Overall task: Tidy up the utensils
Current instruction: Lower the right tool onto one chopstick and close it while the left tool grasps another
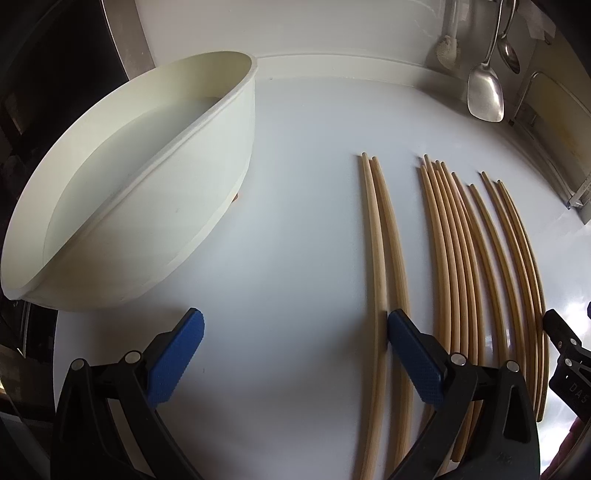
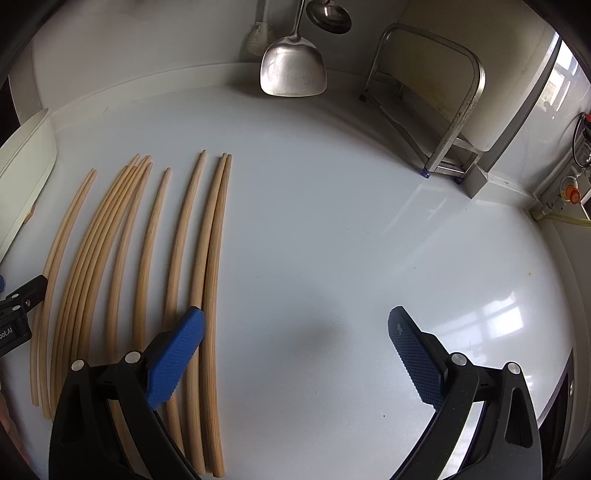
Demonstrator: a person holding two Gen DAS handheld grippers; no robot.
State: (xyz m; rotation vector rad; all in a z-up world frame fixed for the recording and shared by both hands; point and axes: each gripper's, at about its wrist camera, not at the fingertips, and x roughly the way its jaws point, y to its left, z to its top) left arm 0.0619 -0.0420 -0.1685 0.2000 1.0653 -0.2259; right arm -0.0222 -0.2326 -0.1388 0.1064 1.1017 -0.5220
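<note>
Several wooden chopsticks lie side by side on the white counter (image 1: 303, 192). In the left wrist view a pair (image 1: 380, 258) lies apart to the left of the main group (image 1: 465, 258). My left gripper (image 1: 295, 332) is open and empty, low over the counter, its right fingertip (image 1: 402, 328) over that pair. A white oval tub (image 1: 177, 206) stands to its left. In the right wrist view the chopsticks (image 2: 147, 258) fill the left side. My right gripper (image 2: 295, 332) is open and empty, its left fingertip (image 2: 188, 328) above the rightmost chopsticks (image 2: 214, 258).
A metal spatula (image 2: 293, 70) and a ladle (image 2: 328, 16) hang at the back wall. A metal rack (image 2: 443, 110) stands at the back right with a board in it. The counter's right edge (image 2: 561, 332) runs near my right gripper. Dark appliances stand left of the tub.
</note>
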